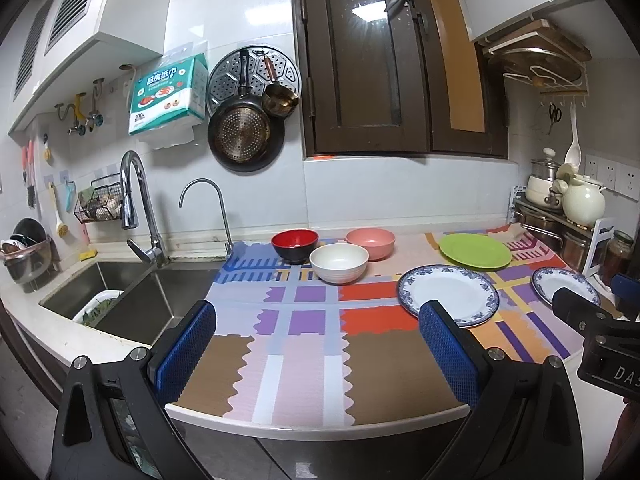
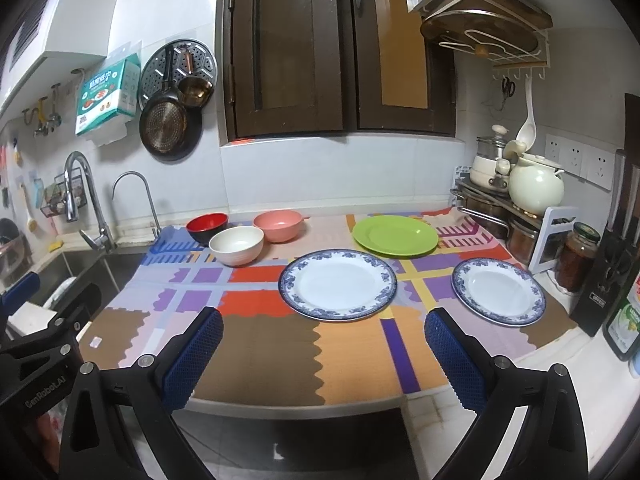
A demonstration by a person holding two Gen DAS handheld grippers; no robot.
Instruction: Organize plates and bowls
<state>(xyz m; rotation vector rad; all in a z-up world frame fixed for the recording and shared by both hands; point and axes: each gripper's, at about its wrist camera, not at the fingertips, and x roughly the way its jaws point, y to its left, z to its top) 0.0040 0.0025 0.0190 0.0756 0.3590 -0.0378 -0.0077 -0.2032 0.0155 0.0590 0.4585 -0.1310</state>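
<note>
Sorting not begun, judging by the layout: every dish lies single on the patterned mat [image 2: 280, 356], nothing stacked.

Left gripper [image 1: 316, 328]: jaws spread wide, empty, held back at the near counter edge. Right gripper [image 2: 324, 336]: same, wide apart and empty, short of the plates.

Bowls, far left of mat, clustered close: red-and-black bowl [image 2: 207, 225], white bowl [image 2: 236, 245] in front, pink bowl [image 2: 277, 225] to its right. Whether their rims touch, cannot tell. All three look empty.

Plates, right half: large blue-rimmed plate [image 2: 338, 284] nearest centre, green plate [image 2: 395, 235] behind it, smaller blue-rimmed plate [image 2: 499, 291] well off to the right. All bare.

Left to do, as I read it: nest three bowls, stack three plates. That is everything.

Sink [image 1: 132, 292] at left holds a white basin with greens.
</note>
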